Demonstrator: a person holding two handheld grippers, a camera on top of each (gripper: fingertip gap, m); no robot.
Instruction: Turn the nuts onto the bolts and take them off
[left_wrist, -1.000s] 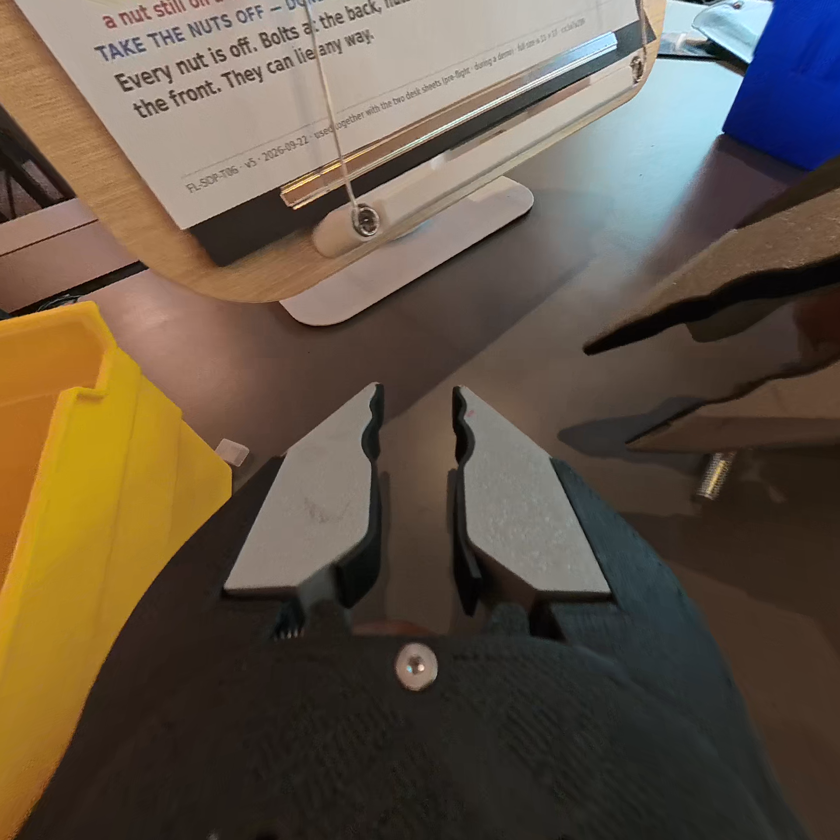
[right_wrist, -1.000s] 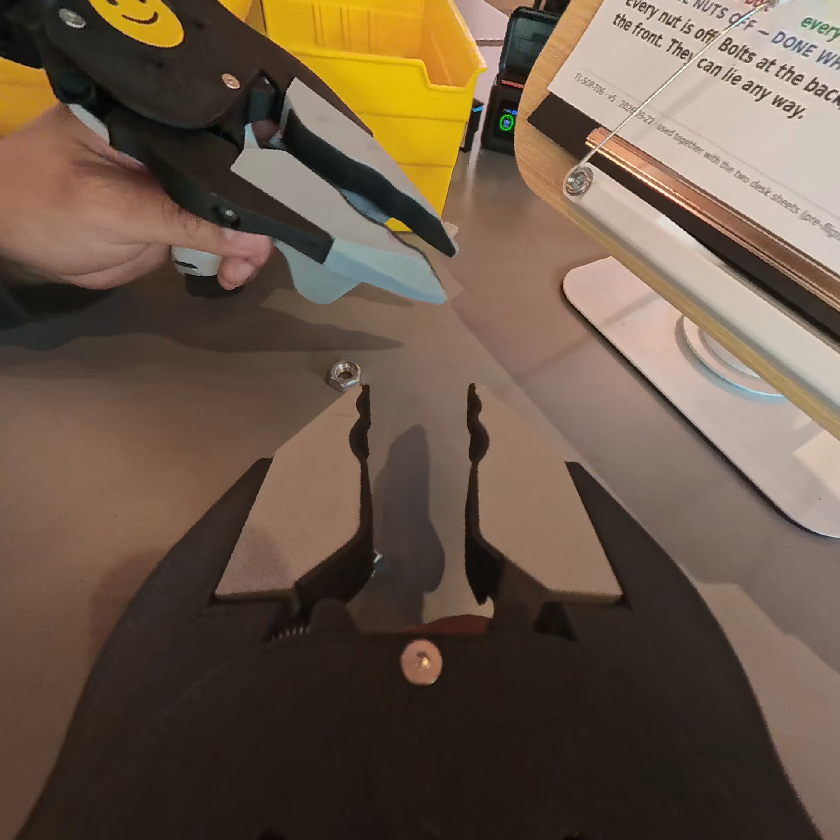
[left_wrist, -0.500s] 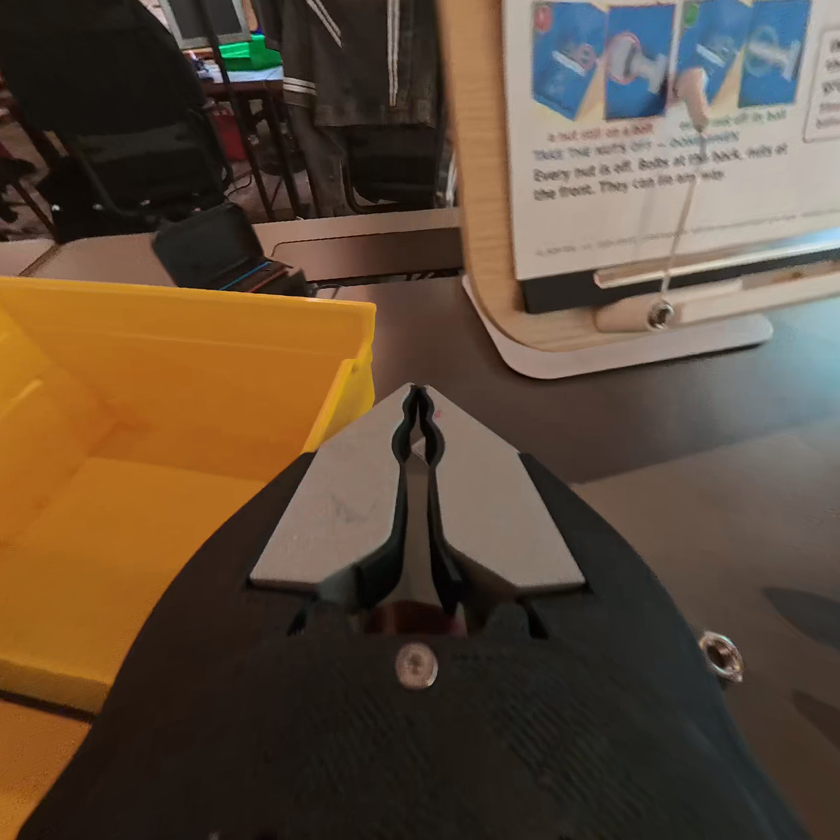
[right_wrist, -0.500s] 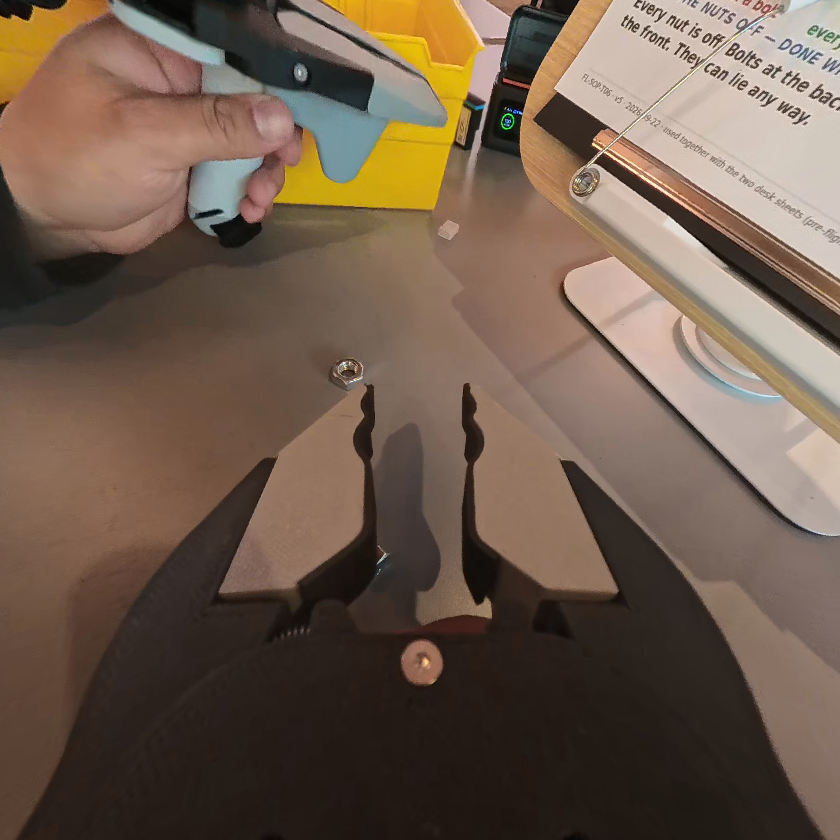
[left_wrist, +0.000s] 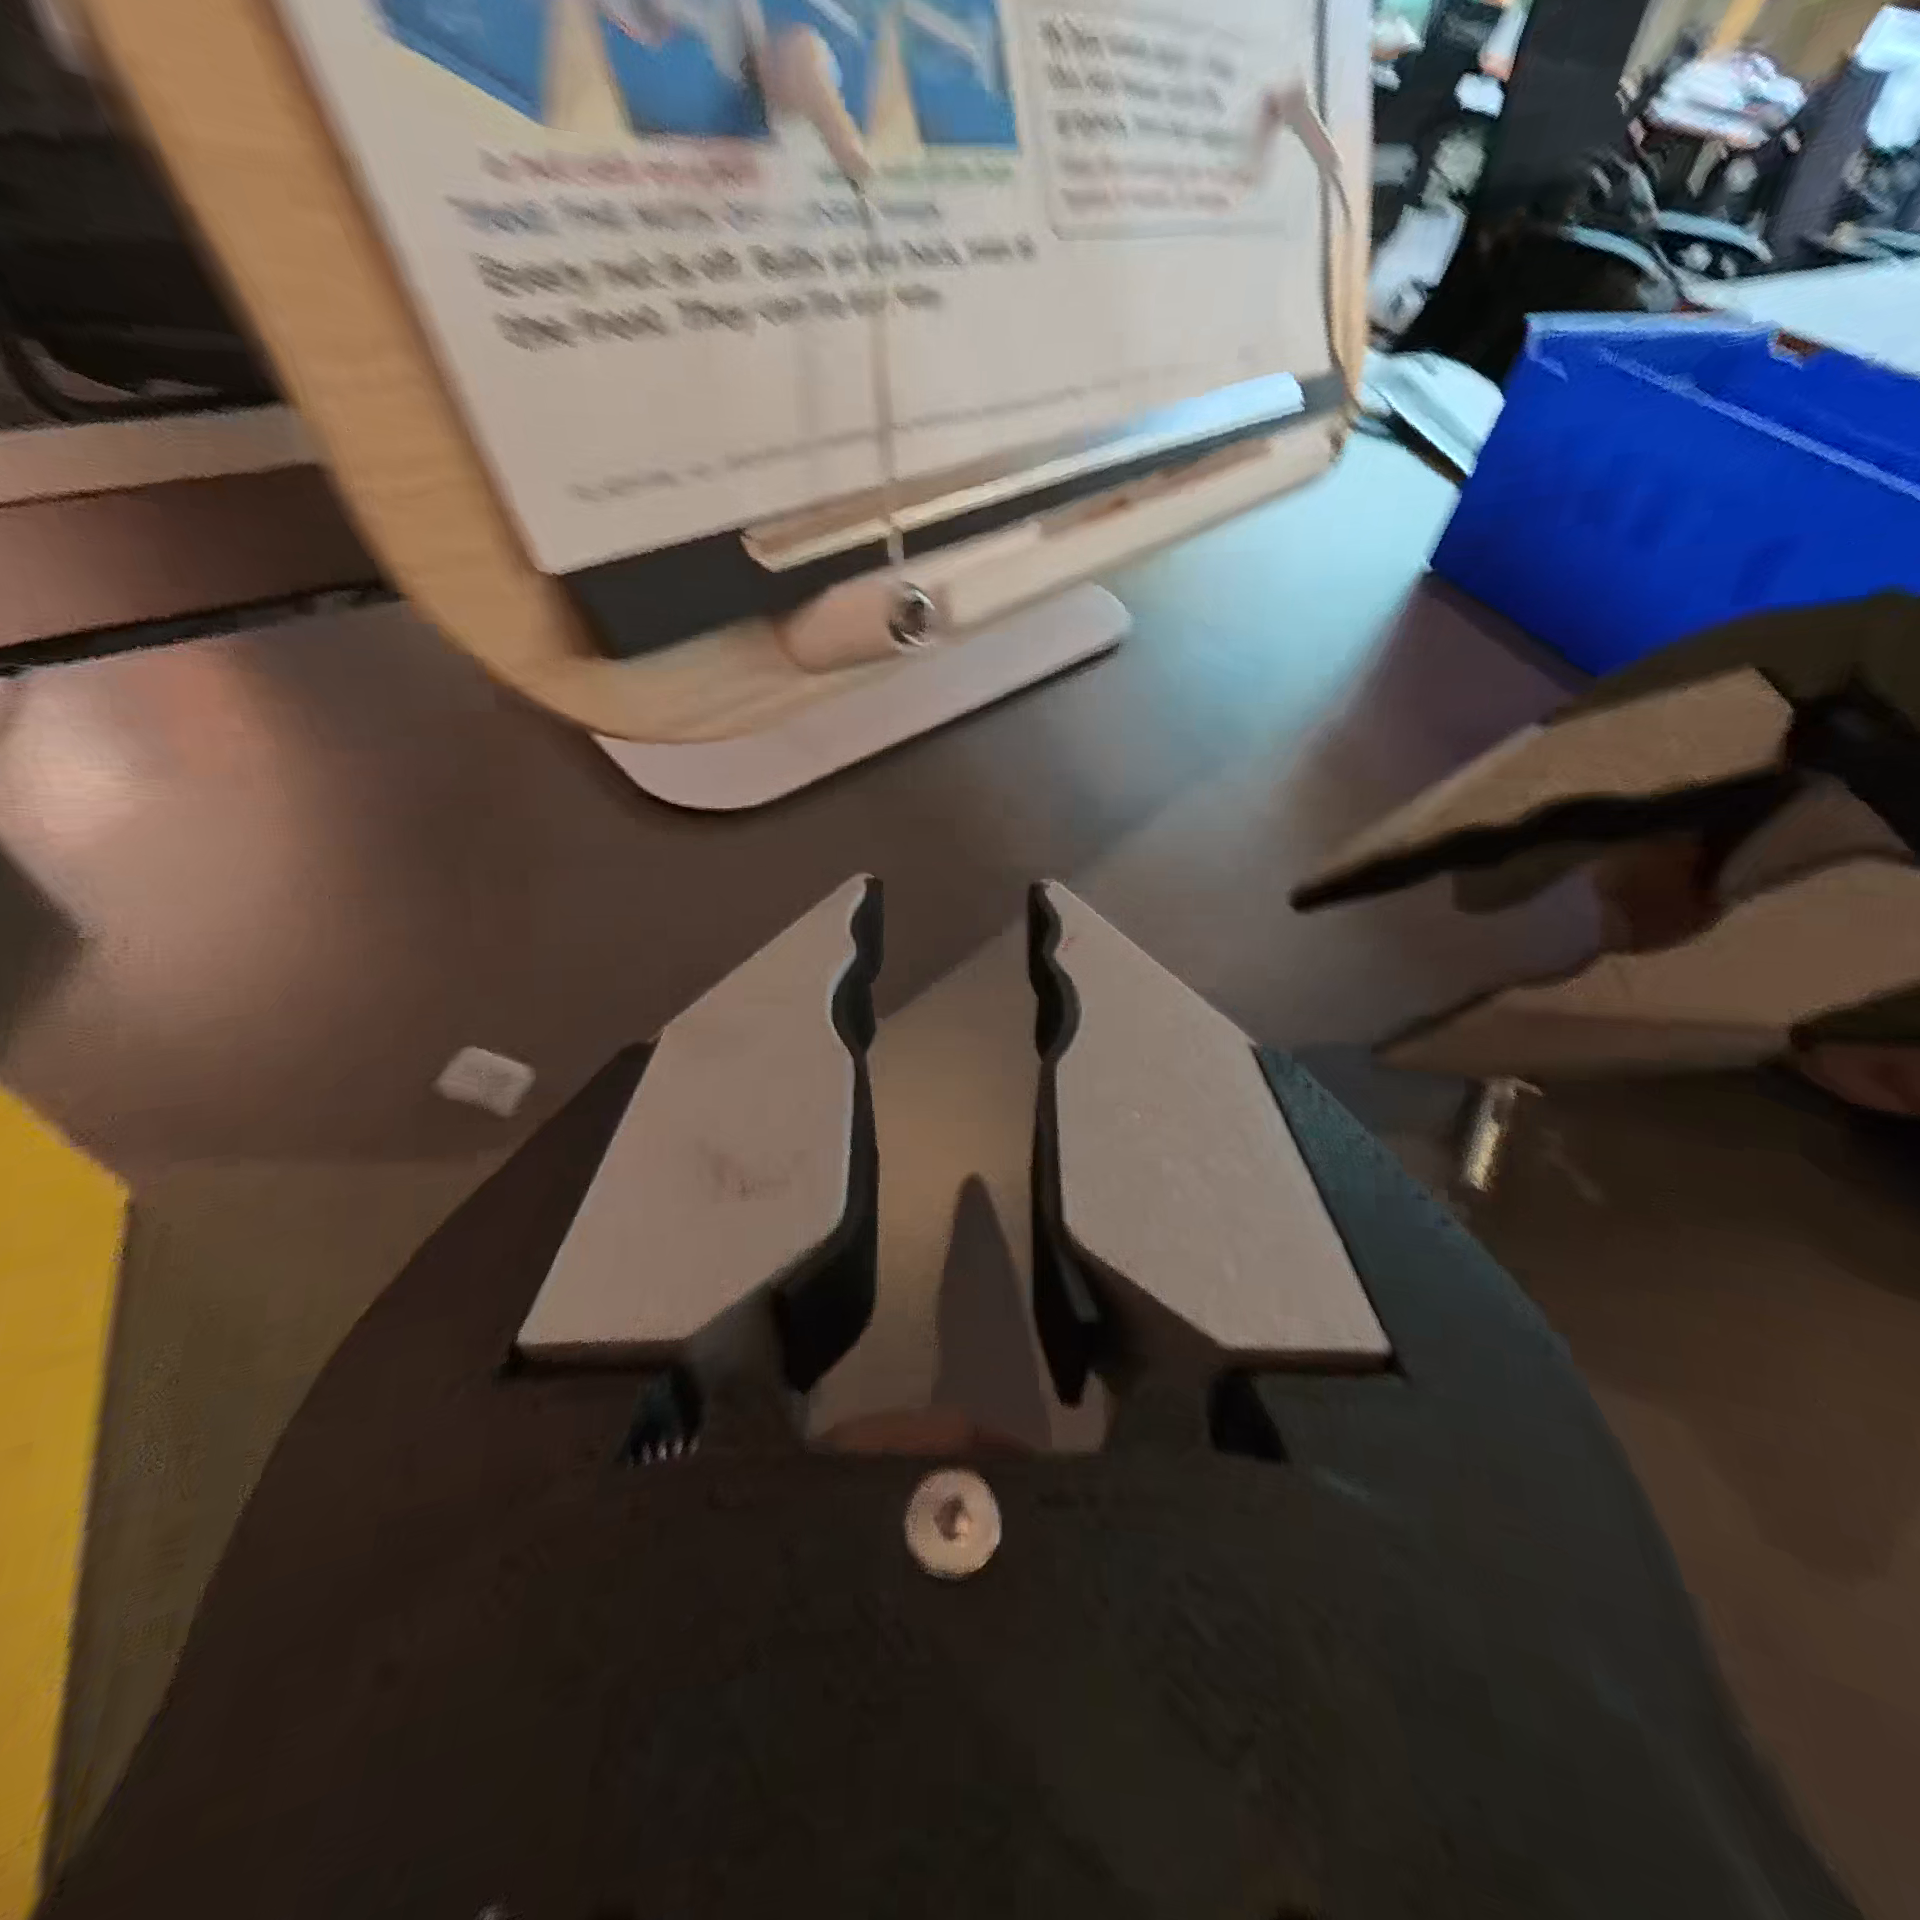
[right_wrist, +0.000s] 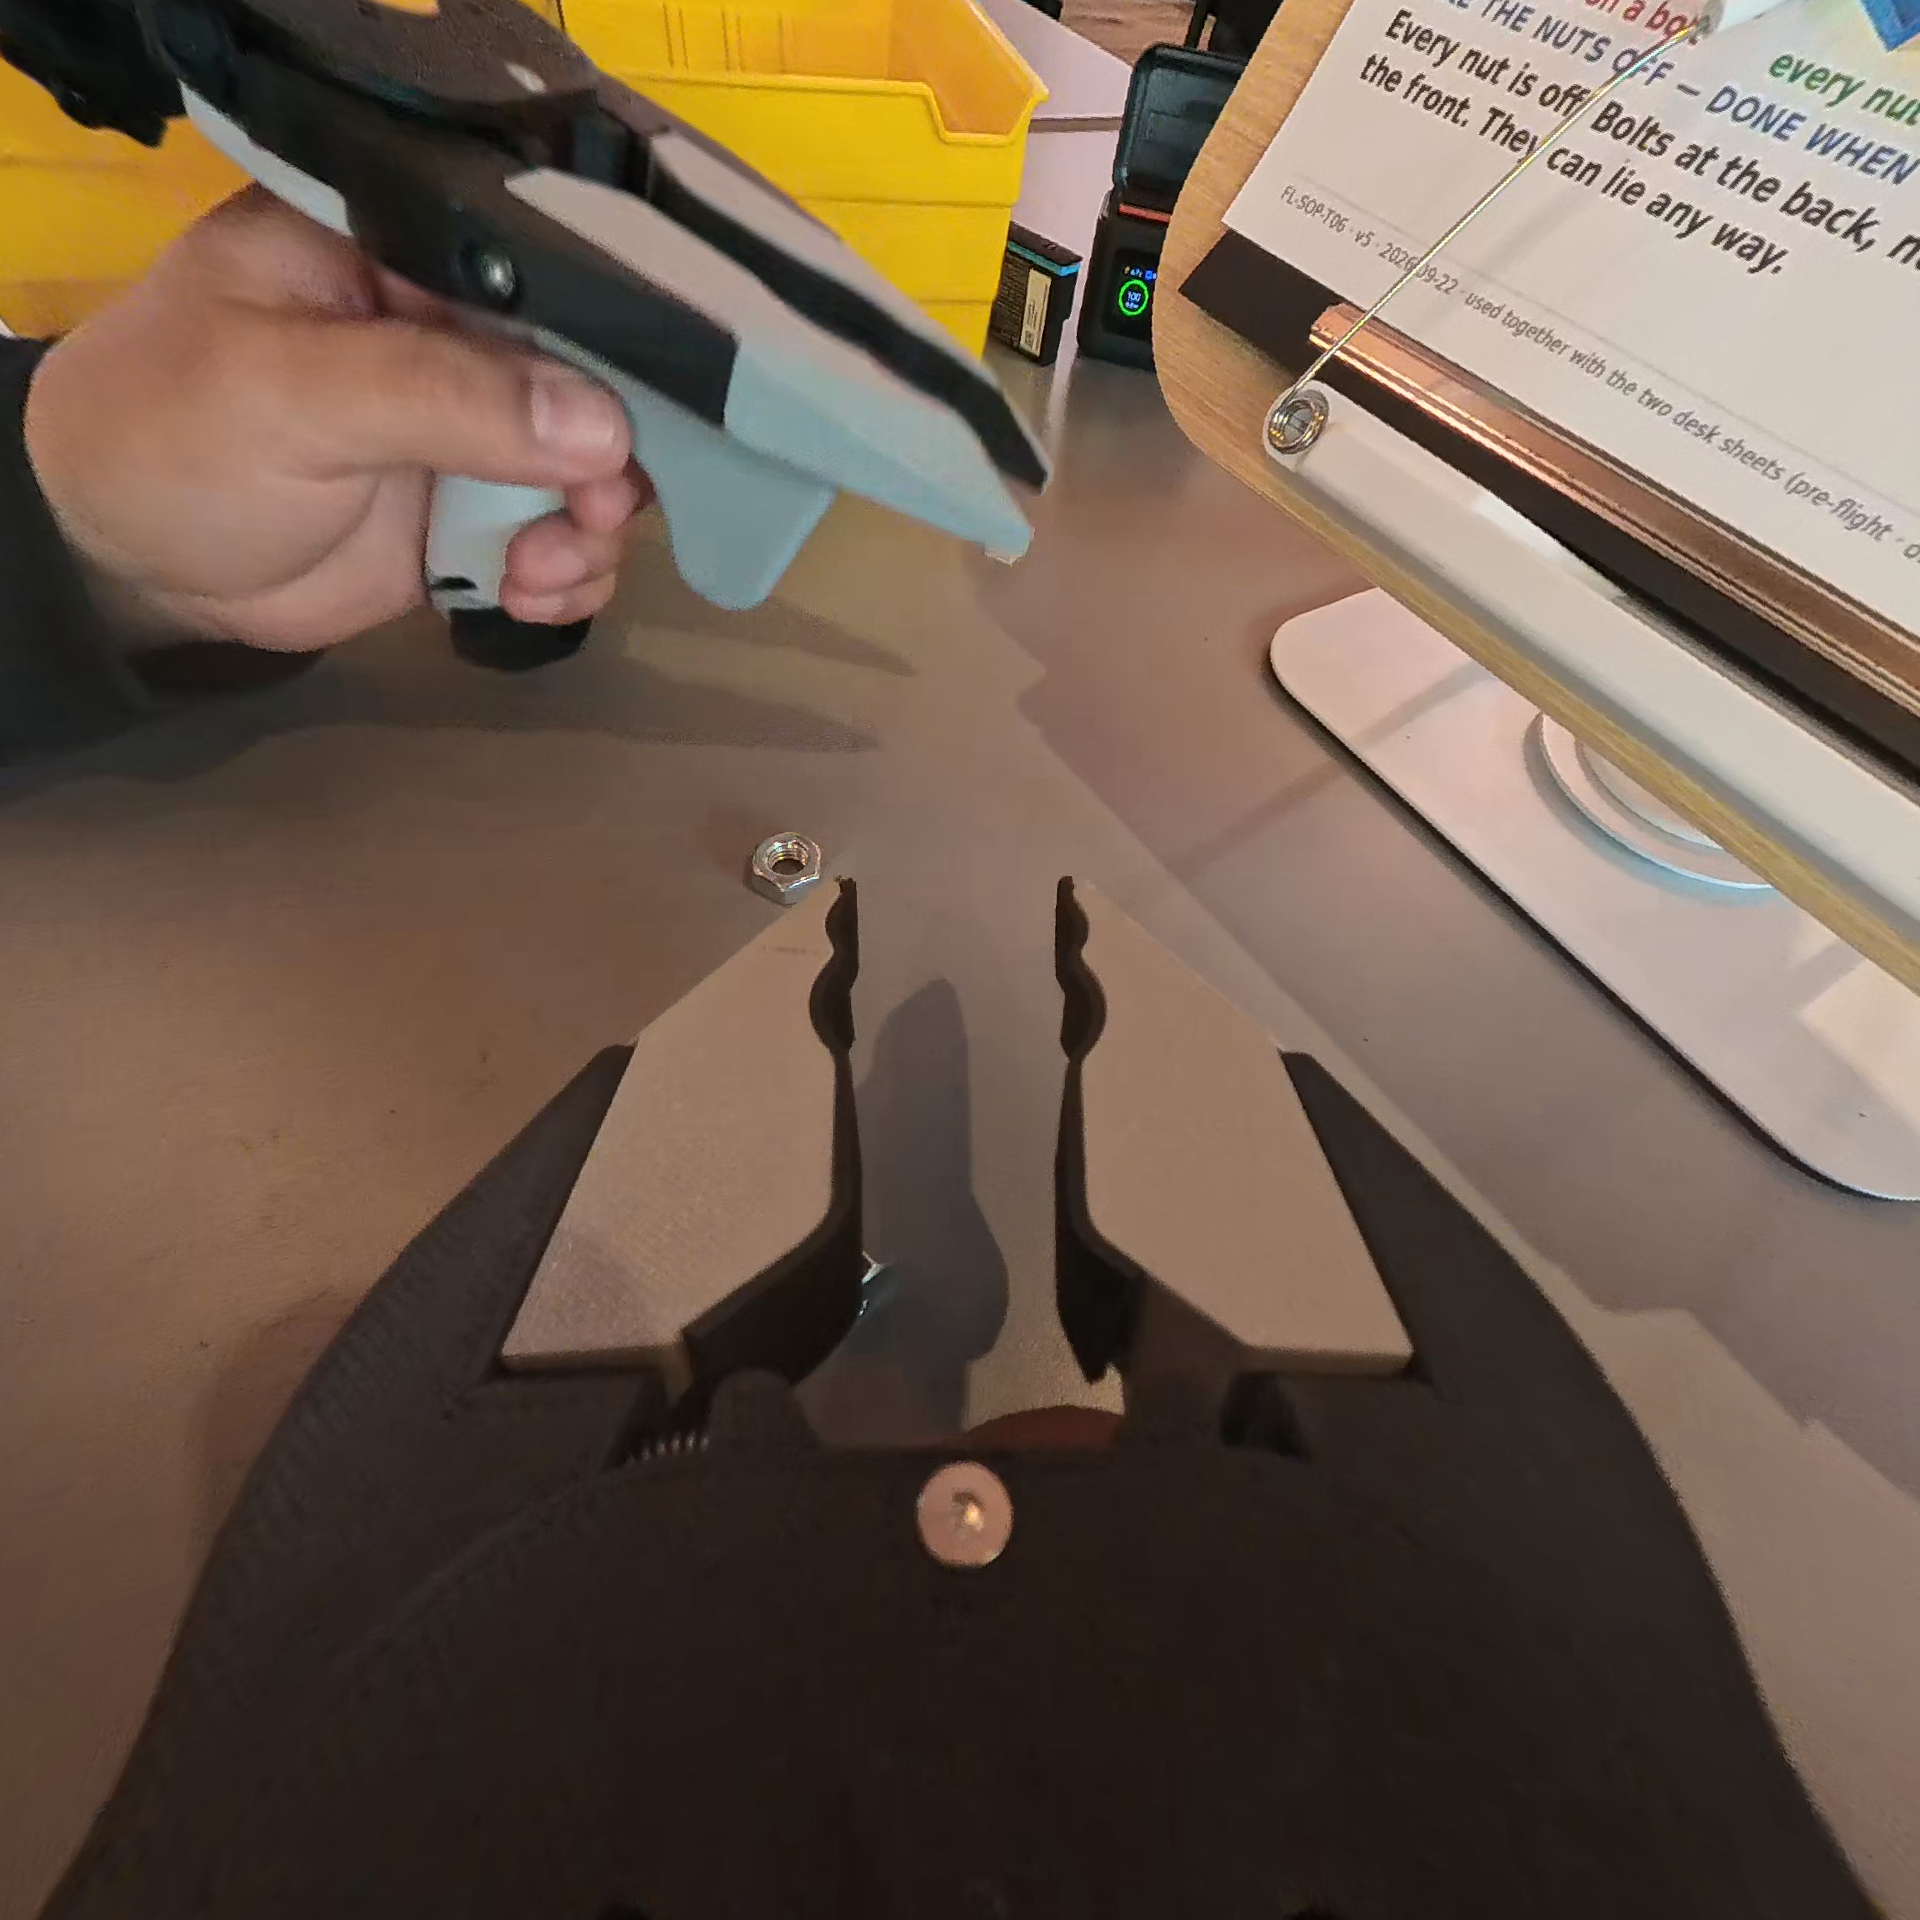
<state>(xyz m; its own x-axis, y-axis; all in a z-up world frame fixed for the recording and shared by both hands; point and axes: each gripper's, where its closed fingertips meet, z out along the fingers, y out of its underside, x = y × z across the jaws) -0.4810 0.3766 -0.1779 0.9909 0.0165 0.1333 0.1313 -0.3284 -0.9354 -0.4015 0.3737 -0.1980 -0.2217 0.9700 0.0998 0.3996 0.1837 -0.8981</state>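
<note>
A silver hex nut (right_wrist: 787, 868) lies flat on the grey table just left of my right gripper's left fingertip. My right gripper (right_wrist: 956, 894) is open and empty, low over the table. A bit of a bolt (right_wrist: 875, 1288) shows under its left finger. In the left wrist view the bolt (left_wrist: 1488, 1132) lies under the right gripper (left_wrist: 1340, 977). My left gripper (left_wrist: 954, 904) is open and empty, raised above the table. In the right wrist view it (right_wrist: 1029, 509) is held in a hand (right_wrist: 312, 447) at the upper left.
A wooden sign stand with a printed sheet (left_wrist: 862, 727) stands at the back on a white base (right_wrist: 1558, 883). Yellow bins (right_wrist: 831, 135) are at the left, a blue bin (left_wrist: 1683, 488) at the right. A small black device (right_wrist: 1132, 281) and a white scrap (left_wrist: 483, 1075) sit near the stand. Left tips to right tips: about 9 cm. The silver hex nut (right_wrist: 787, 868) lies around 5 cm away from my right fingertips.
My left gripper was shut and turned towards the yellow bin half a second ago; it has now swung back to face the stand and is open. The right gripper has barely moved.
</note>
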